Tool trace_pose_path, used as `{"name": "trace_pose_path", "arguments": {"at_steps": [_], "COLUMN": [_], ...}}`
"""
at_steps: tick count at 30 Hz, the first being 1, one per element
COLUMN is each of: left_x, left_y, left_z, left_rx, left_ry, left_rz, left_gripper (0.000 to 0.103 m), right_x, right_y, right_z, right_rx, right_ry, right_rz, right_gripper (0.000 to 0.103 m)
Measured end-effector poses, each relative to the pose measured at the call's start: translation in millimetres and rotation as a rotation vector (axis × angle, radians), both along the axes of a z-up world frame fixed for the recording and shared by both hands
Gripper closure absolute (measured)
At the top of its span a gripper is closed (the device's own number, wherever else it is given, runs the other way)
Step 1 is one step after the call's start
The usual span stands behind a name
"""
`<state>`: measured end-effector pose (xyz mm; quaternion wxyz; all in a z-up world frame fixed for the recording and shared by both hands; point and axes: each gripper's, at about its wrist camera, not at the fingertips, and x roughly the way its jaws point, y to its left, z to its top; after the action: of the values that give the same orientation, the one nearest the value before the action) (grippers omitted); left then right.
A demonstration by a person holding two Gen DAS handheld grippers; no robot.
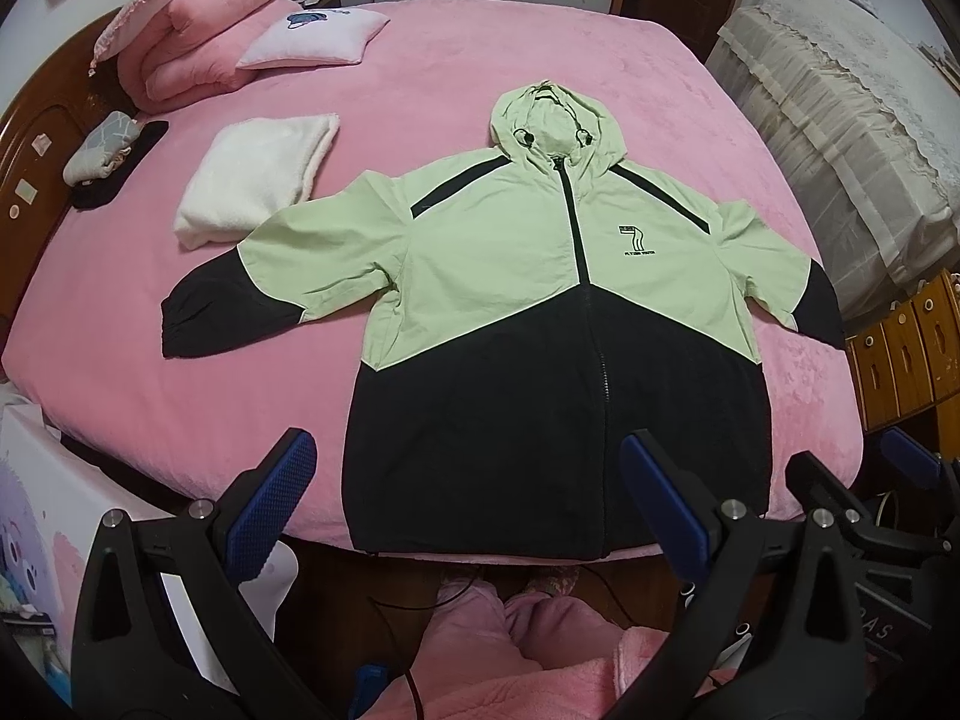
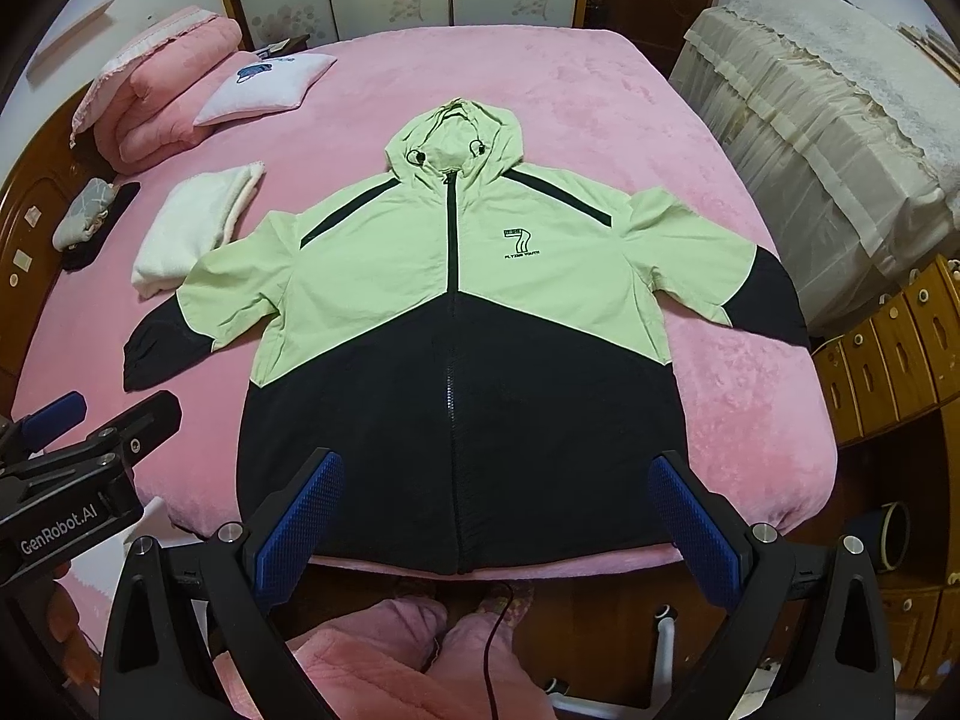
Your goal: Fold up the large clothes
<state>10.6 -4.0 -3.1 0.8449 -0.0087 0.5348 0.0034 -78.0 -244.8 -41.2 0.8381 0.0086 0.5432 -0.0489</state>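
Both grippers, left [image 1: 468, 498] and right [image 2: 495, 516], hover wide apart-fingered above the flat jacket [image 2: 456, 330] on the bed [image 2: 600, 96].

The left gripper [image 1: 468, 498] has black angular arms ending in flat fingers [image 1: 267, 507] faced with blue pads of fine knurled texture. Silver round screw heads sit at the pivots just behind the pads. The right gripper [image 2: 495, 519] is built the same: black triangular frames with cut-out slots, blue textured pads [image 2: 696, 531], silver screws at the joints. Seen from the right wrist, the left gripper's black body carries white lettering, "GenRobot.AI". A thin dark cable [image 2: 495, 642] hangs below the right gripper. The person wears fluffy pink trousers [image 2: 384, 660] and pink patterned slippers [image 2: 501, 600].
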Motion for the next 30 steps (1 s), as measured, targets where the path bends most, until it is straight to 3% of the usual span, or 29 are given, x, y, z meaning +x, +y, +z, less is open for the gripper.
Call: {"name": "trace_pose_path", "arguments": {"at_steps": [9,18,23,30], "left_x": [-0.2,-5.2,-9.9,-25.2], "left_y": [2.7,-7.6,-24.8,-47.0], "left_z": [5.0,-11.0,-31.9,-45.1], "left_rx": [0.007,-0.01,0.006,0.022], "left_ry": [0.009,0.05,0.084,0.049], "left_rz": [-0.003,0.013,0.019,0.022], "left_gripper": [0.002,0.002,0.003,0.004], "right_x": [0.0,-1.0,1.3,4.1], "right_y": [-1.3,-7.3,-25.3,-50.0], "right_z": [1.1,-3.1,-17.8,-42.1], "right_rx": [-0.002,0.005,0.042,0.065], "right_ry": [0.003,0.023,0.056,0.095], "right_rz": [-0.006,0.009,0.001,-0.007], "right_gripper": [0.0,0.0,0.0,0.0]}}
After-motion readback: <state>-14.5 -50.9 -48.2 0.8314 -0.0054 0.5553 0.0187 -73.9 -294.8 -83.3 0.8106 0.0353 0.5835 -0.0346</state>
